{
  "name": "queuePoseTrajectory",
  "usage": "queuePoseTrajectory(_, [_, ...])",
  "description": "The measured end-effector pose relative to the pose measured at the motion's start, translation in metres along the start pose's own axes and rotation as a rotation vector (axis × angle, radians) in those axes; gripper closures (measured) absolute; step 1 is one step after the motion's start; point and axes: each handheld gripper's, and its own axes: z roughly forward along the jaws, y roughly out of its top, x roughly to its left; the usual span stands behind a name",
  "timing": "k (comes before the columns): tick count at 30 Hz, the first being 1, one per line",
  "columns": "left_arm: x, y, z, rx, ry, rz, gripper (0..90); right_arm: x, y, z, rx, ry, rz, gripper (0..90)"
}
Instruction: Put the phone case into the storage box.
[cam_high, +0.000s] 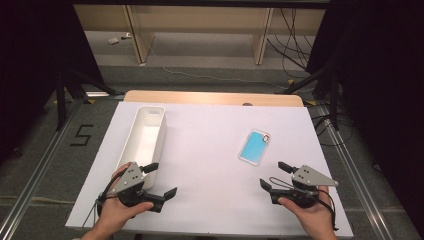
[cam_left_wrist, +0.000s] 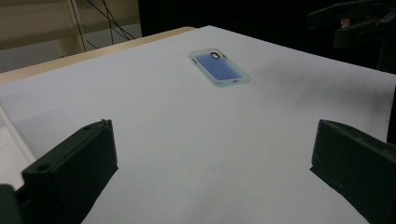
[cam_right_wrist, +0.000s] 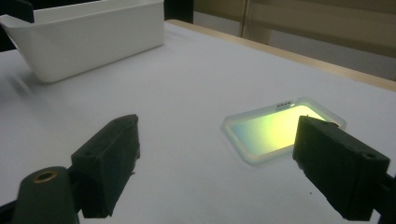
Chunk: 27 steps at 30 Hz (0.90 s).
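Observation:
A blue phone case with a clear rim (cam_high: 254, 147) lies flat on the white table sheet (cam_high: 210, 150), right of centre. A long white bin (cam_high: 145, 135) stands at the left with nothing visible inside. My left gripper (cam_high: 161, 180) is held low beside the bin's near end, open, nothing between its jaws. My right gripper (cam_high: 274, 176) sits just short of the case, also open and holding nothing. The left gripper view looks across bare sheet between its own jaws (cam_left_wrist: 212, 163) to the case (cam_left_wrist: 219, 67). In the right gripper view the case (cam_right_wrist: 275, 130) lies close ahead, partly behind the right jaw.
The bin (cam_right_wrist: 93, 37) shows at the upper left of the right gripper view. A wooden table edge (cam_high: 215, 97) runs along the far side of the sheet. Black curtains, stands and cables surround the table. The other gripper (cam_left_wrist: 355, 23) appears at the left gripper view's top right.

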Motion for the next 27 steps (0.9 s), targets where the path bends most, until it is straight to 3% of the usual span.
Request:
queuePoseTrajectory(7, [0.001,0.0,-0.001,-0.004,-0.002,0.002,0.0,-0.002,0.001,-0.001,0.008,-0.01,-0.001,16.0])
queuePoseTrajectory(8, [0.001,0.0,-0.001,-0.004,-0.002,0.002,0.0,-0.003,0.001,-0.003,0.033,-0.009,-0.004,16.1])
queuePoseTrajectory(15, [-0.001,-0.001,-0.003,-0.007,0.0,-0.001,0.0,-0.002,0.002,-0.002,-0.004,-0.005,-0.01,16.5])
queuePoseTrajectory(17, [-0.002,-0.001,-0.004,-0.011,-0.003,-0.009,0.0,-0.004,0.003,-0.002,0.015,-0.02,-0.035,16.8])
queuePoseTrajectory(20, [-0.004,-0.001,-0.005,-0.006,-0.003,0.007,0.0,-0.008,0.004,0.001,-0.021,-0.034,-0.06,17.7])
queuePoseTrajectory(21, [-0.003,0.0,-0.005,-0.006,-0.006,0.024,0.0,-0.007,0.004,0.0,-0.004,-0.031,-0.031,17.7])
queuePoseTrajectory(22, [-0.004,0.0,-0.005,-0.006,-0.001,0.008,0.0,-0.009,0.005,0.001,-0.012,-0.044,-0.057,17.9])
queuePoseTrajectory(26, [-0.003,0.0,-0.005,0.0,-0.004,0.026,0.0,-0.013,0.007,0.001,0.006,-0.053,-0.04,18.4])
queuePoseTrajectory(27, [-0.004,-0.001,-0.004,-0.003,-0.002,0.008,0.0,-0.017,0.009,0.002,-0.004,-0.059,-0.045,18.5])
